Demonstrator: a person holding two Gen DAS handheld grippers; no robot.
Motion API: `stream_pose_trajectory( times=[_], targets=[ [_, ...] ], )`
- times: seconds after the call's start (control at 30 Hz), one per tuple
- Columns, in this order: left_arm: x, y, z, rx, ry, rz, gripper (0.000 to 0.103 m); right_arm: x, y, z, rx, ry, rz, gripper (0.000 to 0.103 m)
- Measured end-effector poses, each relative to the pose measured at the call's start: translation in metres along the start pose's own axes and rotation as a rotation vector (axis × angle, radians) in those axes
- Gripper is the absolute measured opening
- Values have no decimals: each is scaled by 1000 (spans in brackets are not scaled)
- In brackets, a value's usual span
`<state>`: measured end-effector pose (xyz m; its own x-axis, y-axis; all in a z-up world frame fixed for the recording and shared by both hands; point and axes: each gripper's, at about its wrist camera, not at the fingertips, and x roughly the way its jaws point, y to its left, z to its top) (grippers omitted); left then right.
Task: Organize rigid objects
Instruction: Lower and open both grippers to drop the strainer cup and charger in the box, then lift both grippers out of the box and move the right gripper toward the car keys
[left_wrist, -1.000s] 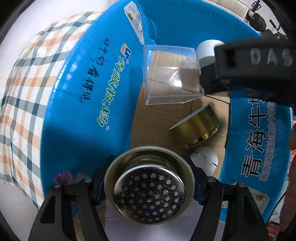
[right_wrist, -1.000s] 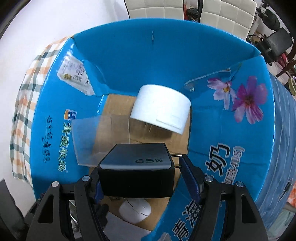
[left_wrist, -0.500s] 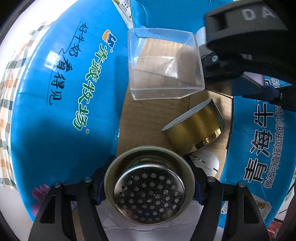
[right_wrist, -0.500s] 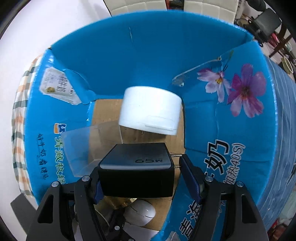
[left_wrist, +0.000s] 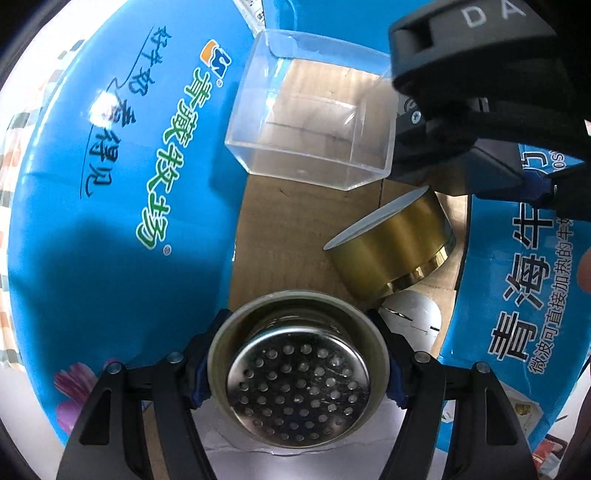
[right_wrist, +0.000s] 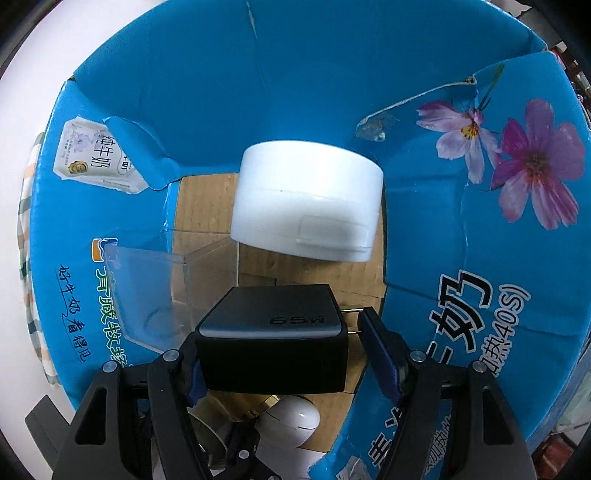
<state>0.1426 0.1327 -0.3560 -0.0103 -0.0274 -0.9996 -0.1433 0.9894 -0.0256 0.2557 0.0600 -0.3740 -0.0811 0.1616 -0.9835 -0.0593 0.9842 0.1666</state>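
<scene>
My left gripper (left_wrist: 298, 354) is shut on a round metal strainer (left_wrist: 298, 369) and holds it inside the blue cardboard box (left_wrist: 122, 184), above its brown floor. My right gripper (right_wrist: 280, 350) is shut on a black 65W charger (right_wrist: 271, 339), its prongs against the right pad, low inside the same box (right_wrist: 295, 85). The right gripper also shows in the left wrist view (left_wrist: 480, 99) at the upper right.
In the box lie a clear plastic box (left_wrist: 314, 122), a gold round tin (left_wrist: 395, 254), a white egg-shaped object (left_wrist: 413, 314) and a white round container (right_wrist: 306, 206). The clear box (right_wrist: 155, 295) sits left of the charger. Checked cloth (left_wrist: 14, 155) lies outside the box.
Both grippers have gone deeper into the box with their objects. The box contents now look larger and closer. The right gripper has come further into the left wrist view.
</scene>
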Motion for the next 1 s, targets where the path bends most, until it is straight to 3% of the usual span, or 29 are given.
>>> stream_pose_trajectory(
  times=[0.07,0.2,0.73,0.87,0.9,0.93,1.0],
  targets=[
    [1,3,1,-15,3,-4,70,2,0,1,2,9,0,73],
    [-8,3,2,-13,-45,1,91,6,2,2,-2,20,-3,73],
    [-31,7,-4,-29,-120,49,91,-19,19,0,-21,26,9,81],
    [-46,11,-9,-48,-172,60,91,-37,23,-3,-25,5,19,91],
    [-50,12,-10,-53,-179,58,92,-42,24,-4,-29,-2,16,94],
    [-56,16,-10,-56,-187,55,101,-47,26,-5,-35,-11,12,94],
    [-66,19,-16,-62,-214,56,103,-58,28,-9,-50,-29,5,94]
  ],
)
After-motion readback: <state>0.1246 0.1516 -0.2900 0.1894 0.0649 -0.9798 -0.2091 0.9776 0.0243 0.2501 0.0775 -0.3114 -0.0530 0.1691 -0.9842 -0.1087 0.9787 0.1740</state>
